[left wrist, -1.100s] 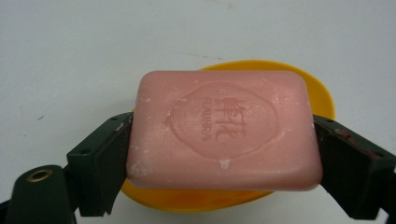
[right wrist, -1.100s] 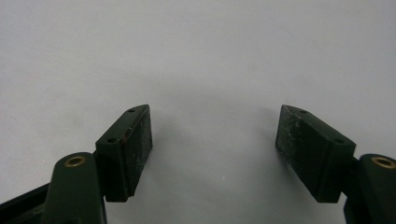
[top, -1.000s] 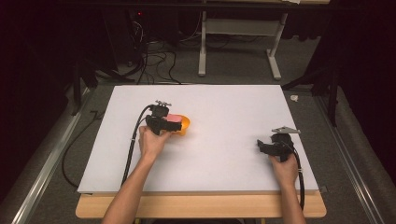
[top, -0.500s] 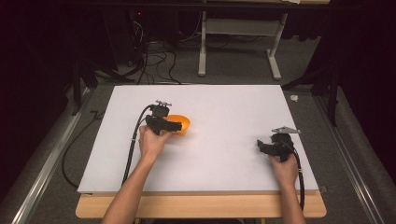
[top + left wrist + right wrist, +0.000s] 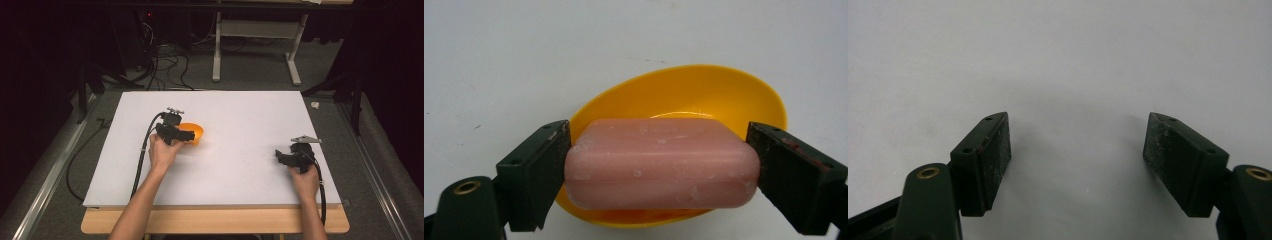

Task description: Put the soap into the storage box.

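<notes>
A pink soap bar (image 5: 661, 165) is pinched end to end between the jaws of the left gripper (image 5: 659, 170), held just over an orange bowl (image 5: 704, 95) on the white table (image 5: 240, 115). Over on the right side, the right gripper (image 5: 1075, 160) is held low above bare tabletop, jaws spread wide and empty.

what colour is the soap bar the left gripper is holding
Pink, with pale whitish flecks on the soap bar; clearest in the left gripper view.
</notes>
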`<state>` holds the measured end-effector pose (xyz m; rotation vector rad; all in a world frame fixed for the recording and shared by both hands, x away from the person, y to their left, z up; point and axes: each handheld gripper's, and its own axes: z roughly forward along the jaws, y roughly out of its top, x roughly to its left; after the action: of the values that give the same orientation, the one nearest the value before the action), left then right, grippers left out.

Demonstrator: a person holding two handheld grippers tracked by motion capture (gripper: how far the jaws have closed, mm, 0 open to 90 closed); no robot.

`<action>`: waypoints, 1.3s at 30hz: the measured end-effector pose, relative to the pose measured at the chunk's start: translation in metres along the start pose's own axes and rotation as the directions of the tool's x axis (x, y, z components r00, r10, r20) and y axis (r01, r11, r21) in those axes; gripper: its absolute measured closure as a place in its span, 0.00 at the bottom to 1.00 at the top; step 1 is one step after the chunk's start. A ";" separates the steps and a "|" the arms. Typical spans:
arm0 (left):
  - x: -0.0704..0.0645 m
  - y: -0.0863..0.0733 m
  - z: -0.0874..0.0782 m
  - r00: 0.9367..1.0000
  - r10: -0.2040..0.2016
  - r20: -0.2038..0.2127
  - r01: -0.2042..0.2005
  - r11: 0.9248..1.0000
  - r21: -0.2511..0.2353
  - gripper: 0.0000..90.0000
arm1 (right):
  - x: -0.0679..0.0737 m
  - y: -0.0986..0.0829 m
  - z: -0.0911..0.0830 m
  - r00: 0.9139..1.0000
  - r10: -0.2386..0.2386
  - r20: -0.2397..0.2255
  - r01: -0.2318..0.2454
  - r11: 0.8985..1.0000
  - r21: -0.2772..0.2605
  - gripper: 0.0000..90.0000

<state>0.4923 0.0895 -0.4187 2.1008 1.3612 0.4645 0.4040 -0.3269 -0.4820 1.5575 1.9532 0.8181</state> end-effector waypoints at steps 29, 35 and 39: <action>0.013 -0.003 -0.039 1.000 0.011 0.019 -0.009 0.992 -0.128 0.15 | 0.000 0.000 0.000 1.000 0.000 -0.002 0.000 1.000 0.002 0.31; 0.023 -0.012 -0.048 1.000 0.000 0.025 0.003 0.989 -0.149 0.16 | 0.000 0.000 0.000 1.000 0.000 -0.001 0.000 1.000 0.002 0.31; 0.031 -0.021 -0.055 1.000 -0.001 0.018 0.004 0.988 -0.151 0.16 | 0.000 0.000 0.000 1.000 0.000 -0.001 0.000 1.000 0.002 0.31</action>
<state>0.4592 0.1399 -0.3909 1.9749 1.2772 0.5301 0.4040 -0.3270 -0.4819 1.5582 1.9552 0.8174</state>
